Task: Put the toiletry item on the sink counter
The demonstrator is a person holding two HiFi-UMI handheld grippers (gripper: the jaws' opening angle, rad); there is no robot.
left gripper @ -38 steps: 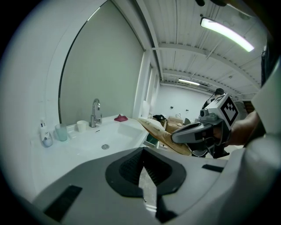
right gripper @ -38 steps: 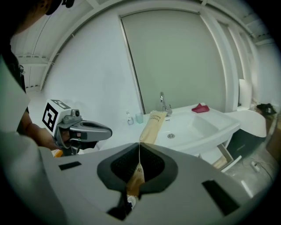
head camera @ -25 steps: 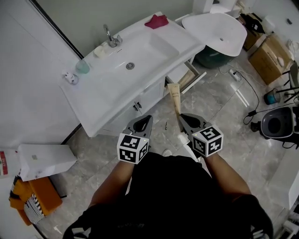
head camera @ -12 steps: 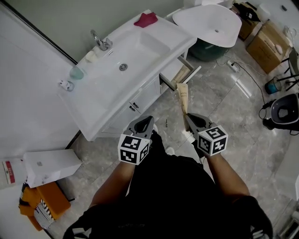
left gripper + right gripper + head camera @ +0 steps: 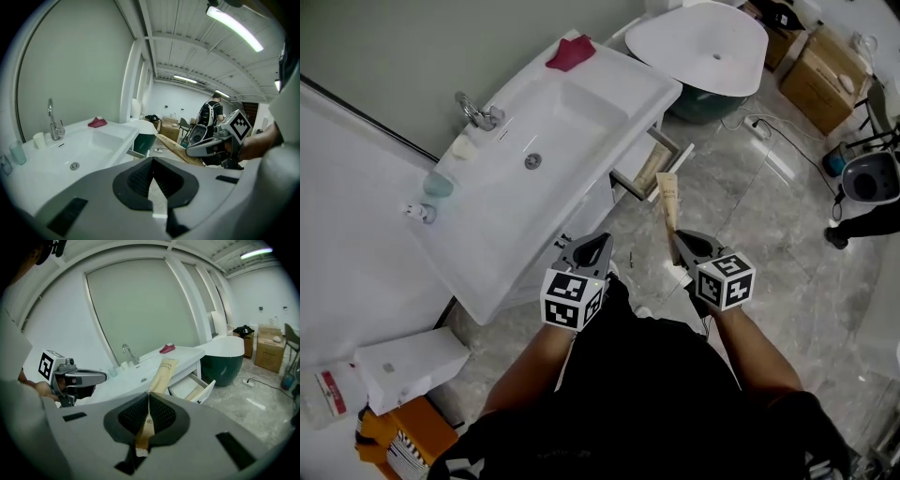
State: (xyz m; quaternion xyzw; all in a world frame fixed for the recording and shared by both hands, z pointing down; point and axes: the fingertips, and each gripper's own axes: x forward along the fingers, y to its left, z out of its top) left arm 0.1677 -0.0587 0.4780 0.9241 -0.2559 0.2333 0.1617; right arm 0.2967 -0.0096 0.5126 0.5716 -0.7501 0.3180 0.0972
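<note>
The toiletry item is a long tan paper packet (image 5: 667,199) with dark print. It sticks forward and up out of my right gripper (image 5: 680,238), which is shut on its lower end (image 5: 149,401); the packet (image 5: 161,373) points toward the sink. It hangs over the floor, in front of the white sink counter (image 5: 492,248) and short of its edge. My left gripper (image 5: 598,242) is level with the right one, close to the counter's front edge, shut with nothing between its fingers (image 5: 152,163). The left gripper view shows the right gripper (image 5: 191,150) holding the packet (image 5: 169,143).
On the counter are a faucet (image 5: 473,111), a soap bar (image 5: 464,147), a teal cup (image 5: 438,184) and a red cloth (image 5: 569,52). A drawer (image 5: 647,169) stands open under the counter. A white tub (image 5: 698,42) and cardboard boxes (image 5: 820,80) lie beyond.
The sink counter has slid left and a little closer in the head view. Both grippers keep their places before the body, the right one still holding the packet.
</note>
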